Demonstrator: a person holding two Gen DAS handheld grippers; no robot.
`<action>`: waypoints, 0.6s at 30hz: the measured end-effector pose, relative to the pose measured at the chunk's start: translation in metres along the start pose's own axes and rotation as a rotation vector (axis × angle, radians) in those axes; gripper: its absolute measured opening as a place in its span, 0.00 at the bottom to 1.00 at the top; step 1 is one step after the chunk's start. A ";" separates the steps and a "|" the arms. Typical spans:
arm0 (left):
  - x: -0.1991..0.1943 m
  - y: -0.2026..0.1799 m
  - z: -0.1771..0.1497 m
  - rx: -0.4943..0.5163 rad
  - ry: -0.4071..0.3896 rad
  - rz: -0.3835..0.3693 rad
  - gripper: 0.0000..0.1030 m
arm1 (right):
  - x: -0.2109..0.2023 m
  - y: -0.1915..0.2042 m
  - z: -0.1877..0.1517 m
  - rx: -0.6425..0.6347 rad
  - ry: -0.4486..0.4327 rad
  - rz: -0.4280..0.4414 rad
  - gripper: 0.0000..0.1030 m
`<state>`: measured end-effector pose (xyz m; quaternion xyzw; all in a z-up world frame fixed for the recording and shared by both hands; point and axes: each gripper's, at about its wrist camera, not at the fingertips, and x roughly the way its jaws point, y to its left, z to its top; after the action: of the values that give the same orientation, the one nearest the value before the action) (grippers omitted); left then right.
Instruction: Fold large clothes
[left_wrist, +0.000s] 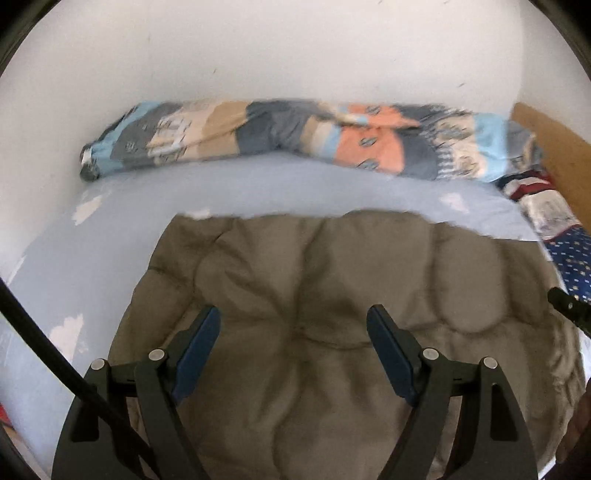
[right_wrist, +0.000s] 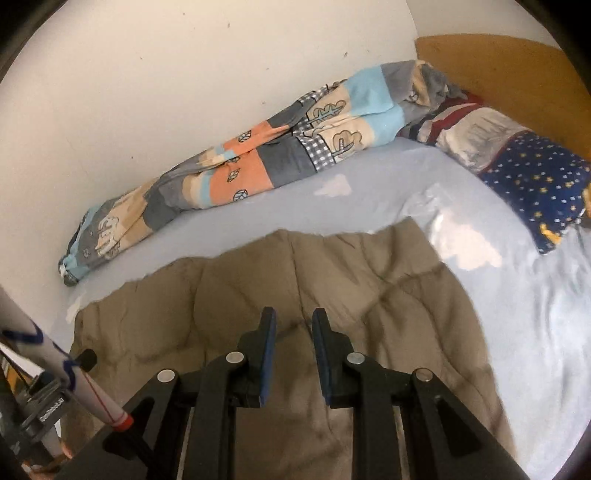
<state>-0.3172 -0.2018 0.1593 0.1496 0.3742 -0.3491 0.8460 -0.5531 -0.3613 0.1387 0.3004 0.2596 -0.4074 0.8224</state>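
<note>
While the left hand-held gripper (left_wrist: 294, 317) hangs wide over the quilted jacket (left_wrist: 314, 280), the right hand-held gripper (right_wrist: 294, 321) (narrowly parted, empty) hovers too.

Both wrist views close above brown quilt (left_wrist: 295, 314), facing wall (right_wrist: 166, 92); share rolled patchwork blanket (left_wrist: 295, 133).

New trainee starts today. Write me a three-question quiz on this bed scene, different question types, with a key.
1. True or false: the left hand-held gripper is clamped on the brown quilted garment.
2. Multiple choice: the rolled patchwork duvet lies (A) on the garment, (B) along the wall, (C) on the floor.
3. Fill in: the star-print pillow is dark ____.

Key: 1 false, its fingers stand wide apart above the garment. 2 B. 3 blue.

The right hand-held gripper shows a narrow gap, holding nothing. All sits on the light blue sheet.
</note>
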 end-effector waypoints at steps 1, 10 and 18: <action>0.010 0.004 0.000 -0.002 0.038 0.022 0.78 | 0.011 0.000 0.001 -0.012 0.025 -0.010 0.22; 0.020 0.006 0.000 -0.008 0.090 -0.012 0.79 | 0.052 0.005 -0.003 -0.040 0.174 -0.080 0.22; -0.041 -0.007 -0.021 0.027 -0.003 -0.060 0.79 | -0.016 0.023 -0.012 -0.115 0.076 -0.010 0.22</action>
<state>-0.3523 -0.1762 0.1750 0.1491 0.3724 -0.3795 0.8337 -0.5447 -0.3336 0.1477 0.2665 0.3153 -0.3841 0.8259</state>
